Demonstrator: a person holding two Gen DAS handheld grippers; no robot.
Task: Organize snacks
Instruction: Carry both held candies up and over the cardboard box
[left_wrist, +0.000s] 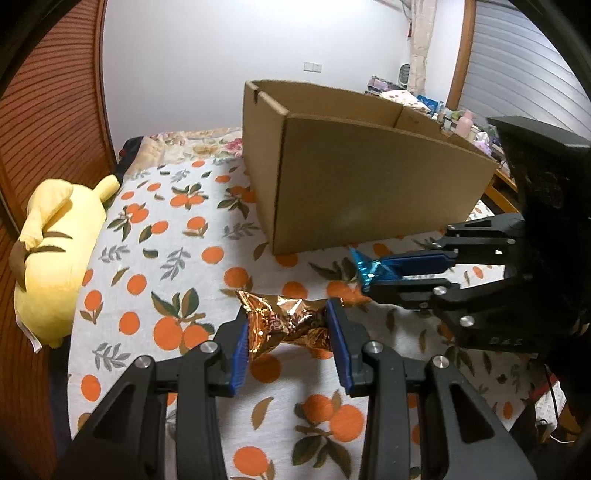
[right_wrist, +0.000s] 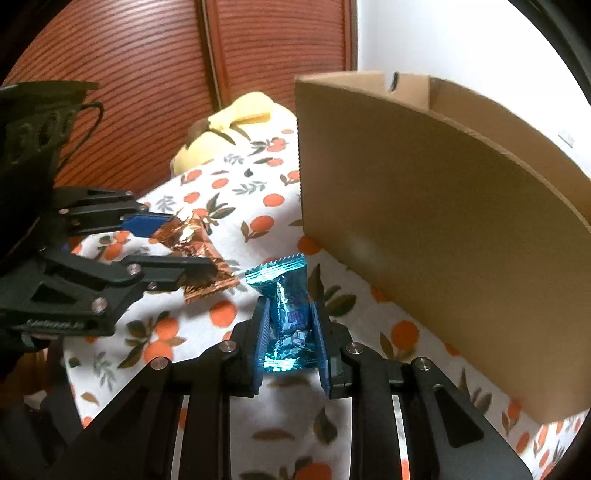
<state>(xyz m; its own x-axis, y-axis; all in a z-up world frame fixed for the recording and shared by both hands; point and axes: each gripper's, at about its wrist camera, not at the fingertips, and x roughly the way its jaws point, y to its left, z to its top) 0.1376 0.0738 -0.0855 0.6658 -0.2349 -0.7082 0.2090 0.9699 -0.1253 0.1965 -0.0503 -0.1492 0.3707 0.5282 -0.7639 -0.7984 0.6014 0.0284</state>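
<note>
Left wrist view: the left gripper (left_wrist: 290, 334) was clamped on a copper foil snack packet (left_wrist: 286, 325), its blue pads pressing both sides of the crumpled wrapper. The packet sat just above the orange-print bedspread (left_wrist: 155, 236); whether it touched the cloth could not be determined. An open cardboard box (left_wrist: 365, 184) stood on the bedspread just beyond the packet, upright, with its top open. To the right, the right gripper (left_wrist: 369, 271) entered from the edge of the picture with its fingers closed on a blue foil snack packet (left_wrist: 364, 267), of which only a twisted end protruded, near the box's lower front edge. A yellow plush toy (left_wrist: 55, 258) lay at the left edge of the bedspread, against a brown slatted door (left_wrist: 44, 122).

Right wrist view: the right gripper (right_wrist: 290, 332) held the blue foil snack packet (right_wrist: 288, 317) lengthwise between its pads, the jaws drawn in tight against the wrapper. The cardboard box (right_wrist: 424, 229) rose just to the right. The left gripper (right_wrist: 192, 247) appeared at left, closed on the copper foil snack packet (right_wrist: 195, 243), close beside the blue packet's far end. The plush toy (right_wrist: 229, 125) lay behind, partly hidden by the box.
</note>
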